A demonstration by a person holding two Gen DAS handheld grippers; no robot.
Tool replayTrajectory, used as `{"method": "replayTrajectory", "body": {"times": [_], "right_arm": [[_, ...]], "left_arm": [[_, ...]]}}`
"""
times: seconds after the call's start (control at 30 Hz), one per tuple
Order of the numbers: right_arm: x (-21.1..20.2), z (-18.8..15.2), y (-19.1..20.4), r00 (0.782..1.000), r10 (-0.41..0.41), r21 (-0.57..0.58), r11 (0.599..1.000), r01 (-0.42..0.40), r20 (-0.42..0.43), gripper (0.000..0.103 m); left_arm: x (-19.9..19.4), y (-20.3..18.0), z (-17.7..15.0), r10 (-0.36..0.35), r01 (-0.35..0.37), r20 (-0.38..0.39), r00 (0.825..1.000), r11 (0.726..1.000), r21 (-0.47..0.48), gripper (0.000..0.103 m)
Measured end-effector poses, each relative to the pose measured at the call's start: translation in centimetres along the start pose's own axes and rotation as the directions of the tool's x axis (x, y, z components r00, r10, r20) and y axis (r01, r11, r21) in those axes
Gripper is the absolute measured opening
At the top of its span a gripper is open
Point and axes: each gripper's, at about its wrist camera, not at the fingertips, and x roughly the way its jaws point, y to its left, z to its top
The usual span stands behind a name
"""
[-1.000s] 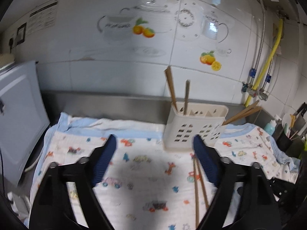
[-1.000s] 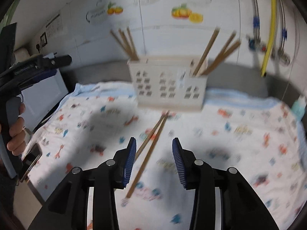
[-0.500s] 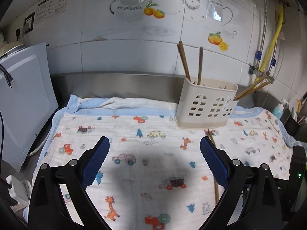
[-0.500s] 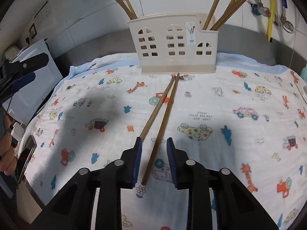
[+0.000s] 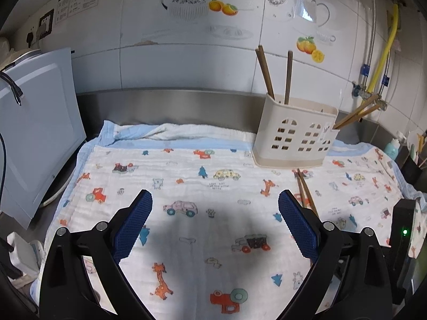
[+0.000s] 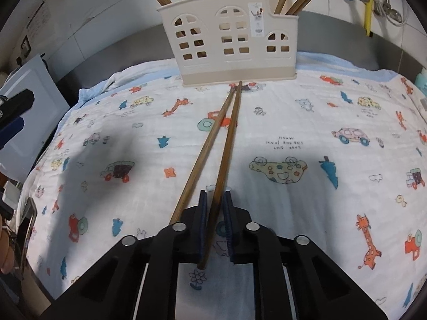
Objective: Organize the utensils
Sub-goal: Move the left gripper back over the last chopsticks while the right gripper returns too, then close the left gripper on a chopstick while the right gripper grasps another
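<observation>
A cream utensil holder (image 6: 229, 45) (image 5: 295, 136) stands at the back of the patterned cloth (image 6: 293, 144), with several brown chopsticks upright in it. Two loose chopsticks lie on the cloth in front of it. My right gripper (image 6: 215, 205) has its jaws nearly closed around the right chopstick (image 6: 226, 149); the left chopstick (image 6: 202, 154) lies just outside the left finger. In the left wrist view the loose chopsticks (image 5: 305, 190) lie beside the right finger. My left gripper (image 5: 213, 221) is wide open and empty above the cloth.
A white appliance (image 5: 34, 138) stands at the left edge. A tiled wall with pipes and a yellow hose (image 5: 384, 50) is behind. A black device with a green light (image 5: 404, 237) and small bottles (image 5: 392, 146) sit at the right.
My right gripper moved forward and down onto the loose chopsticks and narrowed its jaws around the right one. My left gripper drew back and stayed open.
</observation>
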Motion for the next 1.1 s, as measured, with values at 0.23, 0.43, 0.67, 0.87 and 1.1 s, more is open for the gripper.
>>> {"method": "replayTrajectory", "body": {"times": [0.23,0.43,0.67,0.87,1.1], "right_arm": [[-0.3,-0.1,-0.4,1.000,-0.009,0.009,1.000,0.009,0.018,0.008],[-1.8,-0.1,-2.0,0.999,-0.003,0.025,1.000,0.002,0.051,0.007],[-5.5,0.5,-3.5,0.991,0.000,0.006,1.000,-0.001,0.132,0.007],[-8.7,1.9,-4.3,0.977,0.012,-0.021,1.000,-0.008,0.211,0.007],[-11.9,3.8,-5.0,0.959,0.032,-0.055,0.998,-0.017,0.281,0.007]], "left_arm": [[0.7,-1.0,-1.6,-0.009,0.009,-0.044,0.999,1.000,0.020,0.094],[0.9,-2.6,-3.0,-0.048,0.051,-0.077,0.996,0.998,0.031,0.094],[1.5,-5.7,-4.6,-0.111,0.119,-0.114,0.987,0.991,0.069,0.093],[3.0,-8.1,-5.9,-0.166,0.183,-0.180,0.970,0.979,0.084,0.076],[5.0,-10.3,-7.5,-0.209,0.238,-0.259,0.943,0.967,0.085,0.048]]}}
